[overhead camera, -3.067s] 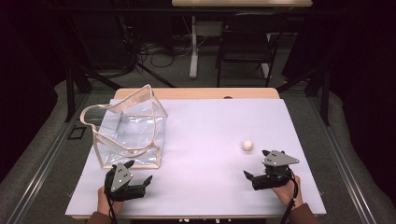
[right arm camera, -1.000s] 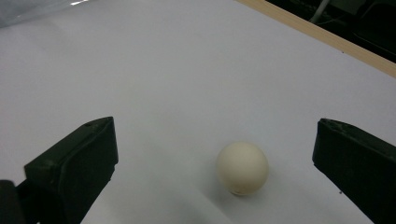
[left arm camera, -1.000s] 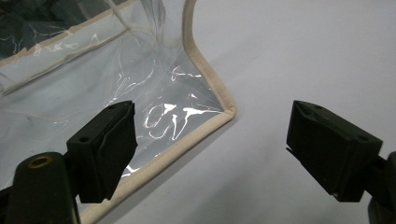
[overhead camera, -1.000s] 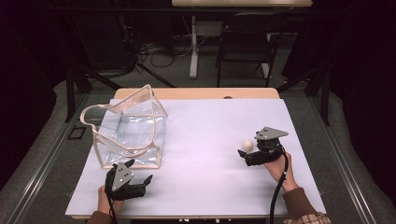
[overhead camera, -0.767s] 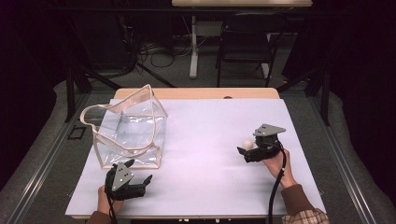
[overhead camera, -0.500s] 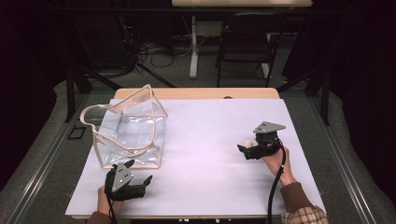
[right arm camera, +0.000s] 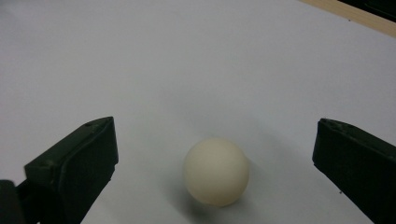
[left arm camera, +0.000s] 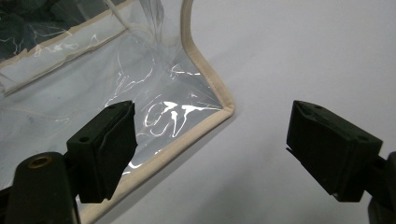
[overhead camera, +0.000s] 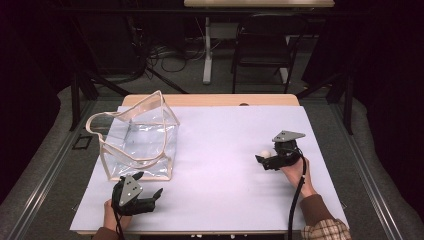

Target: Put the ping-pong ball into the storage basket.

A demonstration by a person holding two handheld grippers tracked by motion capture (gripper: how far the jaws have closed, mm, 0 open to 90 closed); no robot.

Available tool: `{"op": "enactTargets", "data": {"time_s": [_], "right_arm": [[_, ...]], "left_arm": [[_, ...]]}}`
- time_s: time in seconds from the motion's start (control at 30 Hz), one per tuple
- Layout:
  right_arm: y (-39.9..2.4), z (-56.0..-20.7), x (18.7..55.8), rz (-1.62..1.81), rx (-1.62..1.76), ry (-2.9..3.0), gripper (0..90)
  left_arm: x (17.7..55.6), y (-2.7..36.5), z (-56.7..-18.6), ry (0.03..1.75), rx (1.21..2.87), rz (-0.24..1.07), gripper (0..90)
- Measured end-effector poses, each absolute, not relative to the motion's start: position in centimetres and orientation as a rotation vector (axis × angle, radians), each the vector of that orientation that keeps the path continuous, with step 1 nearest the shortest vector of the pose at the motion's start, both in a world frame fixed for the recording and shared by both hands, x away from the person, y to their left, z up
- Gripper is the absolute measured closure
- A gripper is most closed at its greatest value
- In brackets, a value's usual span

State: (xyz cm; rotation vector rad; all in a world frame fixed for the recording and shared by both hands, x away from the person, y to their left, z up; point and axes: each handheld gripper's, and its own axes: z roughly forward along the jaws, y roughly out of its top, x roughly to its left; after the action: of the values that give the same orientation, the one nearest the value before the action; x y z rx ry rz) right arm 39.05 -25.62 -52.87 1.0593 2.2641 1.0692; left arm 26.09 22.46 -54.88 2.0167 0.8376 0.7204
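My left gripper (overhead camera: 156,194) sits at the near edge, jaws wide and holding nothing, beside the clear bag (overhead camera: 137,142). Farther out, my right gripper (right arm camera: 215,168) brackets the cream ball (right arm camera: 216,171) on the white table (overhead camera: 220,145), jaws spread, not touching it.

No text, label, brand, number or sign can be read anywhere in these views.
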Motion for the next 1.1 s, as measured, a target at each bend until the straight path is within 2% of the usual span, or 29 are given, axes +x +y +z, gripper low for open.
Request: {"op": "enactTargets", "data": {"time_s": [0.33,0.47,0.53,0.83,1.1], "right_arm": [[-25.5,-53.9,39.6,1.032,1.089,2.294,1.8],[-25.4,-54.2,39.7,1.017,1.091,2.313,6.9],[-25.3,-54.4,39.7,1.004,1.091,2.322,14.6],[-25.1,-54.6,39.7,0.979,1.100,2.324,22.6],[-25.0,-54.7,39.7,0.928,1.122,2.316,37.1]], "left_arm": [[26.1,22.4,-54.9,0.832,2.022,0.716,16.2],[26.1,22.4,-54.9,0.828,2.027,0.717,16.2],[26.1,22.4,-54.9,0.828,2.026,0.717,16.2],[26.2,22.4,-54.9,0.829,2.027,0.716,16.2],[26.1,22.4,-54.9,0.827,2.027,0.717,16.2]]}}
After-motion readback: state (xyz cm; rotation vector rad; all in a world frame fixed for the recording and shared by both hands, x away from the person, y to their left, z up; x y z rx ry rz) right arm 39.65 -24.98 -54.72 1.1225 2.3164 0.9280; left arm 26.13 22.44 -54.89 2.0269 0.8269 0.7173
